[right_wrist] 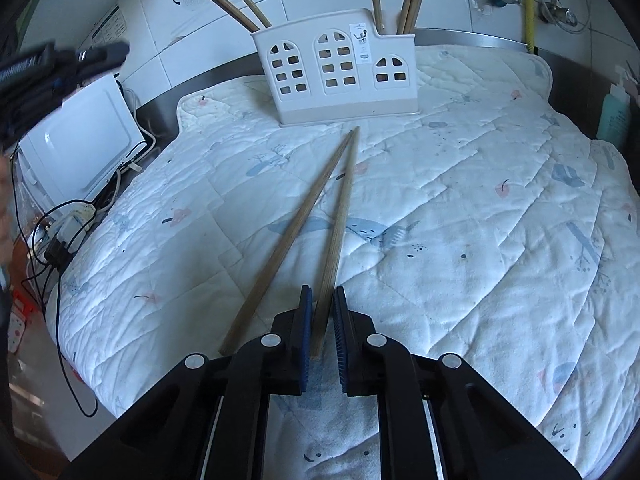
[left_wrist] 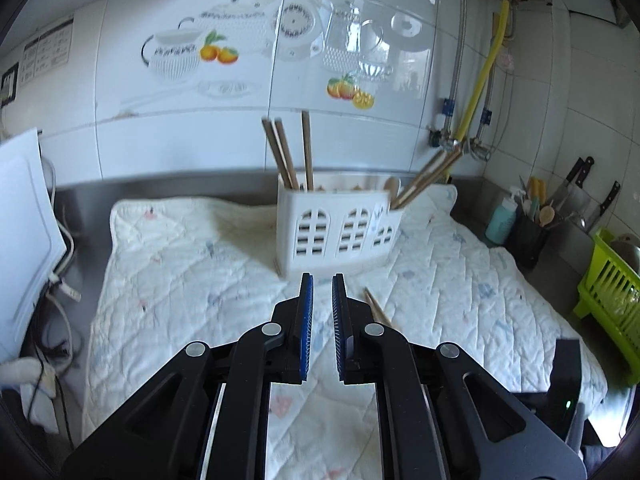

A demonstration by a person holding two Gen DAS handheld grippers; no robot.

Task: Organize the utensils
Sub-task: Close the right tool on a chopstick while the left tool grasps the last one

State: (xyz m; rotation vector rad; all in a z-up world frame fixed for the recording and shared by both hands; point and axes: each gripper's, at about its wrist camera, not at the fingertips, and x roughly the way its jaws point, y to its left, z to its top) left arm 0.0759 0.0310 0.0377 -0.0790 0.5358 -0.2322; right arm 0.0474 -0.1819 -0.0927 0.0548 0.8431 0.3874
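Right gripper (right_wrist: 322, 312) straddles chopstick (right_wrist: 335, 236) near quilt (right_wrist: 460, 240) edge.

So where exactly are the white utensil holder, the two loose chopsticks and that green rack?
white utensil holder (right_wrist: 340, 80): right wrist view, front wall.
loose chopsticks (right_wrist: 340, 216): right wrist view, right stick's mid-shaft.
green rack (left_wrist: 612, 280): left wrist view, slatted side.

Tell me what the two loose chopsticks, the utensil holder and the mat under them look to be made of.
Chopsticks: probably wood or bamboo; matte tan with faint lengthwise grain.
Utensil holder: likely molded plastic; smooth off-white walls with clean window-shaped cutouts, slight sheen.
Mat: quilted fabric, probably cotton; stitched diamond lines, soft puckering, printed pattern, no shine.
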